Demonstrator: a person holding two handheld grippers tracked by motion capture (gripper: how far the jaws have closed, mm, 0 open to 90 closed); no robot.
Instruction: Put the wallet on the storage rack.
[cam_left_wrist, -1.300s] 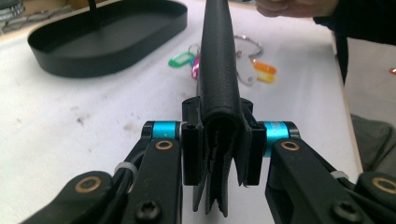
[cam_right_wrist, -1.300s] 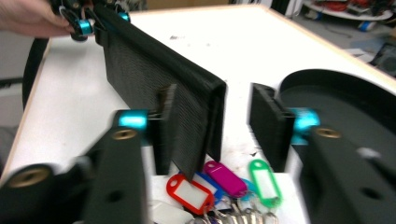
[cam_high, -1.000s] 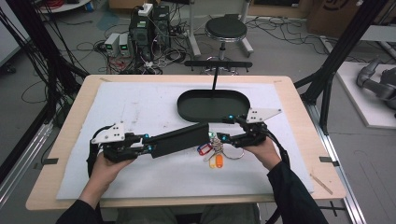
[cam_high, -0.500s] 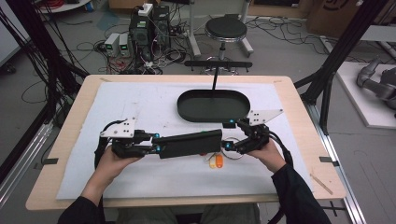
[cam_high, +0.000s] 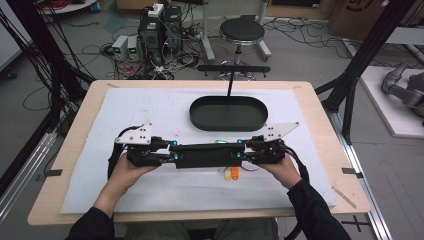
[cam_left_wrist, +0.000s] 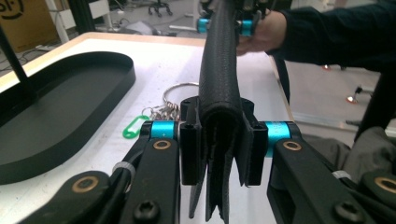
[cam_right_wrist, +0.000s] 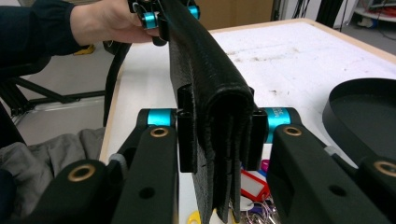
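High view: both grippers clamp a long, textured black wallet (cam_high: 206, 155).

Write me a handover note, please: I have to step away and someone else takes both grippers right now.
Left gripper: shut on one end of the long black textured leather pouch, which hangs folded with its edges down.
Right gripper: shut on the other end of the same pouch.
The pouch is held level above the white mat, just in front of the black oval tray. A bunch of keys with coloured plastic tags lies on the mat under the pouch.
Done: the pouch is lifted by both ends.
Left, probably: carry the pouch to where it belongs, perhaps the tray; the keys are untouched.
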